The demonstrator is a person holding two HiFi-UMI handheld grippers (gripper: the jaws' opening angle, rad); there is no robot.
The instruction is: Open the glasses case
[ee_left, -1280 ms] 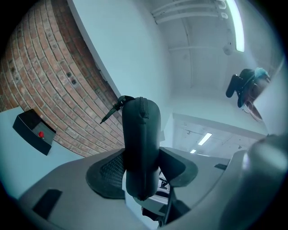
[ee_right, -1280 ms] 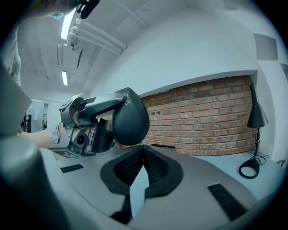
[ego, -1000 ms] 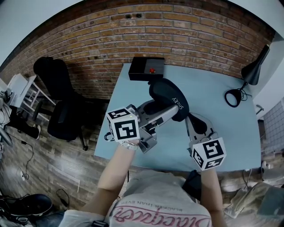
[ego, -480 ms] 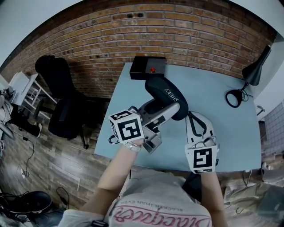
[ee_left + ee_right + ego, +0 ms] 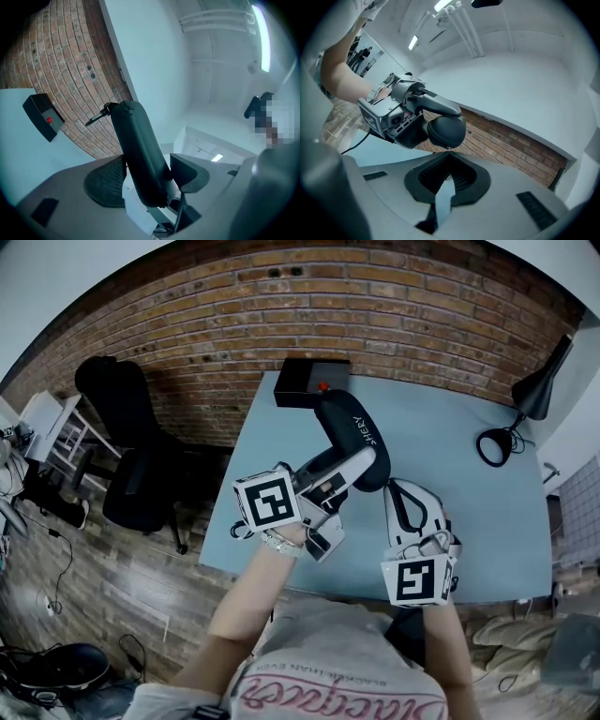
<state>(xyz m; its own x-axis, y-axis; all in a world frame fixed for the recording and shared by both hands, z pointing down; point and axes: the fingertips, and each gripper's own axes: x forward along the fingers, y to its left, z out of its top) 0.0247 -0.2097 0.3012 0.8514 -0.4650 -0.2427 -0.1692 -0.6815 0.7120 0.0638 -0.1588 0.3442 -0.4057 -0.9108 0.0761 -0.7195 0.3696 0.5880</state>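
A black zipped glasses case is held off the blue table, its far end pointing up and away. My left gripper has the case's near part between its pads; its jaws have been opening over the last second, and both pads still touch the case. My right gripper comes in from the right and is shut. Its tips meet the case's rounded end, pinching a tiny pale zipper pull.
A black box with a red button stands at the table's far edge. A black desk lamp is at the right, by the brick wall. A black office chair stands on the floor to the left.
The case's far end has swung up and away. My right gripper has rolled, so its marker cube now faces the camera squarely, and it has shifted a little to the left.
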